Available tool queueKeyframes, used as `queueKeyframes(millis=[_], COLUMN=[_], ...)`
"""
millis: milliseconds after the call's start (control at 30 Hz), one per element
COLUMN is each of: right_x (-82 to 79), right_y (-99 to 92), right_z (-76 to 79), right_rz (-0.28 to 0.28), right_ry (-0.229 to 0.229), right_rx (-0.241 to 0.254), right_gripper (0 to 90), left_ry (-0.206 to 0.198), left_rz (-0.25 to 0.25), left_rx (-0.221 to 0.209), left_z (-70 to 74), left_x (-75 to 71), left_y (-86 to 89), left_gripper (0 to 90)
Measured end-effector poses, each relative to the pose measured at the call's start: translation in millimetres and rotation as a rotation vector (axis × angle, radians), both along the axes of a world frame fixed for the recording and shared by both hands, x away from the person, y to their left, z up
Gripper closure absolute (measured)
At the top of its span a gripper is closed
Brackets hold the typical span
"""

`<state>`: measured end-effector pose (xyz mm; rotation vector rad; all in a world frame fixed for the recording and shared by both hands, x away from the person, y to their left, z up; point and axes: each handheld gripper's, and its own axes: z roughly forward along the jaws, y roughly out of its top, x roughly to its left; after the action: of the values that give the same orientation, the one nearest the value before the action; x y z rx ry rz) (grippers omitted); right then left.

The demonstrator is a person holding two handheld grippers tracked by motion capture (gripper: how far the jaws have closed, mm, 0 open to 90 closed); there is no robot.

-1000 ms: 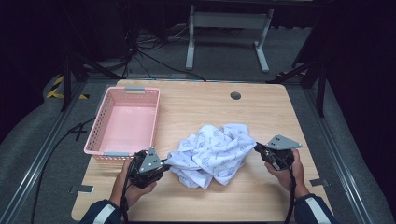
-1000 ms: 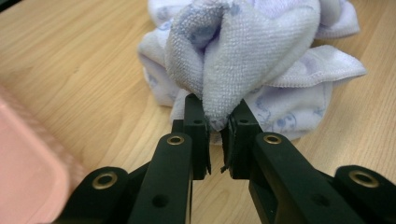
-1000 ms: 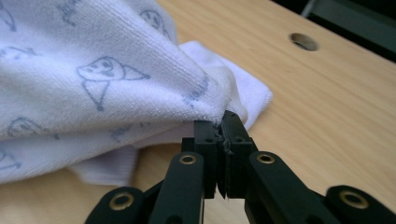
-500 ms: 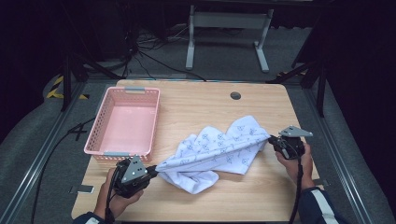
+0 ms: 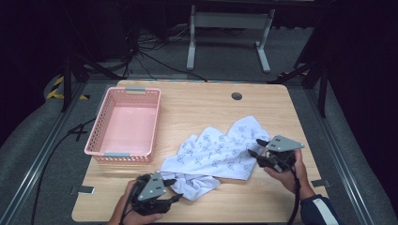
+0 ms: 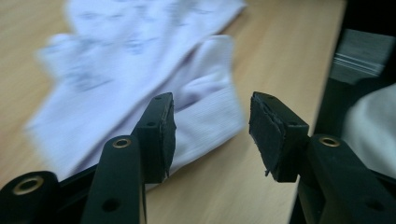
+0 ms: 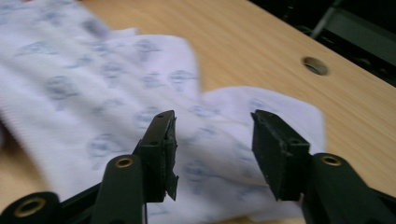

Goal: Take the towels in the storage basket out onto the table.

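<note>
High view is showing a white printed garment [image 5: 220,152], patterned with small blue-grey motifs, lying stretched out across the front right part of the tabletop [image 5: 197,108], running from near the front edge up toward the right edge. A pink plastic basket [image 5: 126,123] is sitting empty toward the left edge, well apart from the cloth.

The left gripper [image 5: 159,190] is sitting at the front edge by the cloth's bunched lower end; its jaws have just been opening and are standing spread, with plain white ribbed fabric [image 6: 205,112] lying ahead of them rather than pinched. The right gripper [image 5: 256,147] is resting at the cloth's far right end, its jaws also just opened and standing apart over the printed fabric [image 7: 93,93], pressing on nothing.

The garment is looking light, thin and limp: it is likely draping and bunching rather than keeping a shape, and is neither slippery nor fragile. A pinch on an edge, a corner or the ribbed hem seems the surest hold, since a flat middle offers the pads little to catch.

No readable brand, label or writing is appearing; the print is blurred.
</note>
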<state>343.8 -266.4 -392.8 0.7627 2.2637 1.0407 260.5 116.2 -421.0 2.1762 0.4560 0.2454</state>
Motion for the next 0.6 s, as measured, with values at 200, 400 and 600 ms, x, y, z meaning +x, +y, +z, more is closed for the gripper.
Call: queueKeyframes(millis=[200,400,600], right_x=[-19.5,-13.4,-5.1], right_y=[46.1,75.4,59.0], right_z=[-16.3,-53.0,-53.4], right_rz=[0.264,0.278,0.217], right_ry=[0.094,0.138,0.077], right_rx=[-0.022,-0.215,-0.286], right_gripper=[42.9,41.0,79.6], left_ry=[0.027,0.048,0.010], left_rz=[-0.087,-0.090,-0.076], left_rx=[0.072,0.168,0.255], left_z=[-19.7,-36.9,-38.1], left_x=[7.8,26.8,31.1], left_y=[-38.9,-47.4,-30.2], left_gripper=[42.7,52.8,71.0])
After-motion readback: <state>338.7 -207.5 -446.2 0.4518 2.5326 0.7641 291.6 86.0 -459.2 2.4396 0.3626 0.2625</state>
